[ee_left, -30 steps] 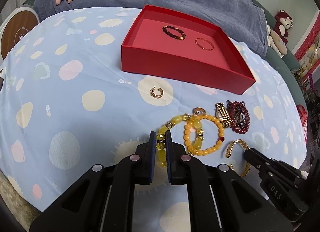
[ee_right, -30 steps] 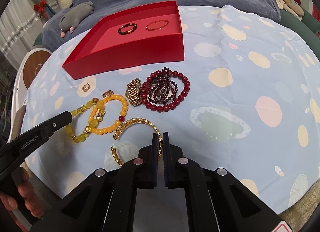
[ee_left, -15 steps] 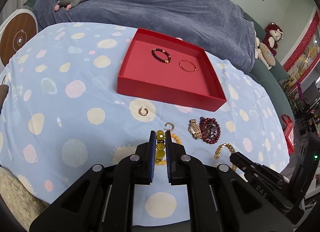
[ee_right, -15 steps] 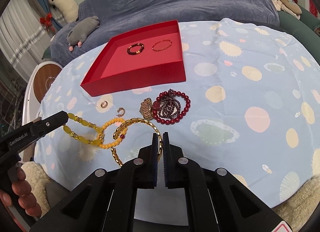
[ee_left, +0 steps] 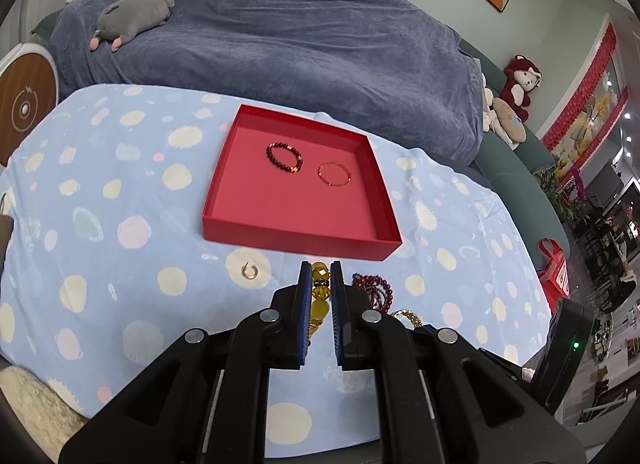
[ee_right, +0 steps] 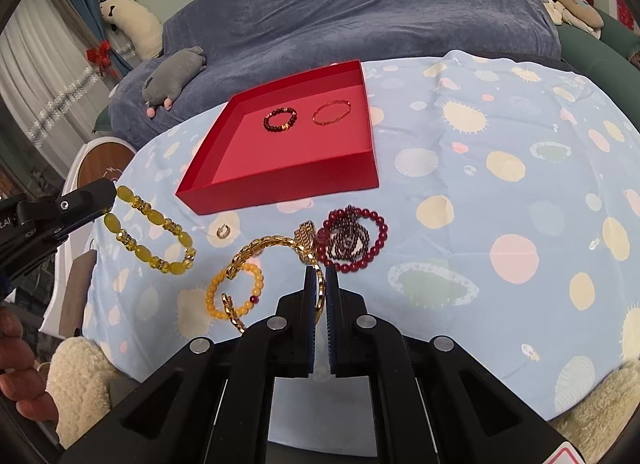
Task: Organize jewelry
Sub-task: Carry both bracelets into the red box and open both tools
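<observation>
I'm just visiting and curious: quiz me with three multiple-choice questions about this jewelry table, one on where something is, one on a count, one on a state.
1. Where is the small gold ring?
A. inside the red tray
B. on the spotted cloth in front of the tray
C. on the sofa

2. How many bracelets lie in the red tray?
A. two
B. four
C. none

3. What is the left gripper doing?
A. standing open over nothing
B. shut on the yellow bead bracelet
C. resting inside the tray

Answers:
1 B: the ring sits on the cloth, just short of the tray's near wall.
2 A: a dark bead bracelet and a thin red bangle lie there.
3 B: yellow beads sit pinched between its fingers, the rest hanging clear of the cloth.
</observation>
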The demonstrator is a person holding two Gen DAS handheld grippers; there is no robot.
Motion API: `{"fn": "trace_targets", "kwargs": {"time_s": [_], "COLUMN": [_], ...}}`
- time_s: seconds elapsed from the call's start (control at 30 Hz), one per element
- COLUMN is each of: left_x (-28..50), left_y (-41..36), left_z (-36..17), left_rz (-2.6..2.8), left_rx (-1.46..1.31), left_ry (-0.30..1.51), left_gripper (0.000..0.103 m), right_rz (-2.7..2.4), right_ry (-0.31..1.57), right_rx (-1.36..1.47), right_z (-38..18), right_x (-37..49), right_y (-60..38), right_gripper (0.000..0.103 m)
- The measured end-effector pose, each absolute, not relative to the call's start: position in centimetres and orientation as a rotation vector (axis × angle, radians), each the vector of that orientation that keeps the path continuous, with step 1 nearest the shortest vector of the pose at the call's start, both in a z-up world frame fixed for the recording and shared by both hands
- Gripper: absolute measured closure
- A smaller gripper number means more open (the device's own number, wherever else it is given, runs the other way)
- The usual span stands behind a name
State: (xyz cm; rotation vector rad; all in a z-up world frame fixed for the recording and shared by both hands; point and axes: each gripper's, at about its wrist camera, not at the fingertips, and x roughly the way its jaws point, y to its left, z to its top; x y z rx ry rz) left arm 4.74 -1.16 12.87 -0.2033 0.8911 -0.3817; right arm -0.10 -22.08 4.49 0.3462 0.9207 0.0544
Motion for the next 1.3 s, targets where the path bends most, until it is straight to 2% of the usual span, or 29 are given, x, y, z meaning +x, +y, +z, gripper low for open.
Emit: {"fn": "trace_targets", "kwargs": {"time_s": [0.5,0.83,1.17,1.27,1.3], "left_x": [13.4,19.7,22.8,23.1,23.1], "left_y": [-3.8,-4.0,-3.7,-3.1,-3.1], "left_z": [14.8,11.4,7.0,6.5,6.5], "left_rz": [-0.394,-0.389,-0.351,-0.338,-0.329], "left_rx": [-0.146,-0.168,-0.185,-0.196,-0.193], "left_ry": [0.823,0.881,0.959,0.952,0.946], "left_gripper": [0.094,0.094,0.094,0.094,0.091], "right_rz": [0.053,0.051,0.031,0.028,0.027], "right_ry": [0.858,0.920,0.986,0.995,0.989], "right_rx": [0.316,0.256,0.230,0.223,0.221], "right_z": [7.8,5.1,1.8,1.4,1.4], "right_x": [10.8,17.8,20.8,21.4,21.4], "right_y": [-23.8,-22.3,-21.6,-21.6,-21.5], "right_gripper": [0.099,0.099,0.098,0.094,0.094]}}
